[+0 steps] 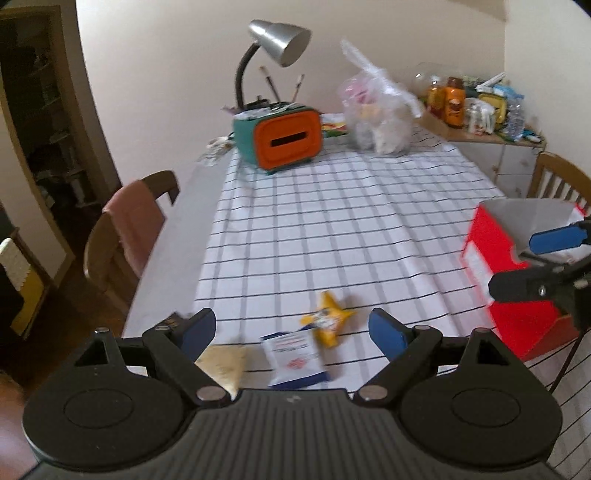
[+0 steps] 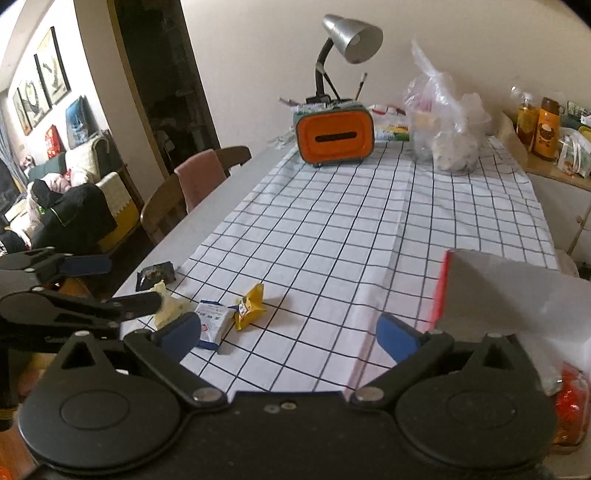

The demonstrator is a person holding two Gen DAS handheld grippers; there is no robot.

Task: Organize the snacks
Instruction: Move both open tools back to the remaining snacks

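On the near edge of the checked tablecloth (image 2: 332,229) four small snack packets lie loose in a cluster. They are a yellow star-shaped packet (image 1: 327,323), a white packet with blue print (image 1: 295,356) just beside it, a pale cream packet (image 1: 223,363) to its left, and a dark packet (image 2: 155,275) off the cloth on the bare grey tabletop at the near left corner. None of them is in any container.

To the right stands a red cardboard box (image 1: 495,258) with a grey inside, open at the top. It looks like the place the snacks are meant to go. In the right wrist view something red-orange and crinkly shows at the near right edge by the box, but it is too blurred to name, and the inside of the box cannot be read from either view.

The left gripper (image 1: 291,328) hangs over the packets with its jaws spread wide and nothing between the pads. The right gripper (image 2: 291,334) sits over bare cloth between the cluster and the box, its jaws likewise released and empty.

By this reckoning at least four packets remain to be gathered, so much of the sorting is left. The far end of the table holds an orange-fronted tissue box (image 2: 334,138), a desk lamp (image 2: 351,35) and a clear plastic bag (image 2: 443,125), all well apart from the work.
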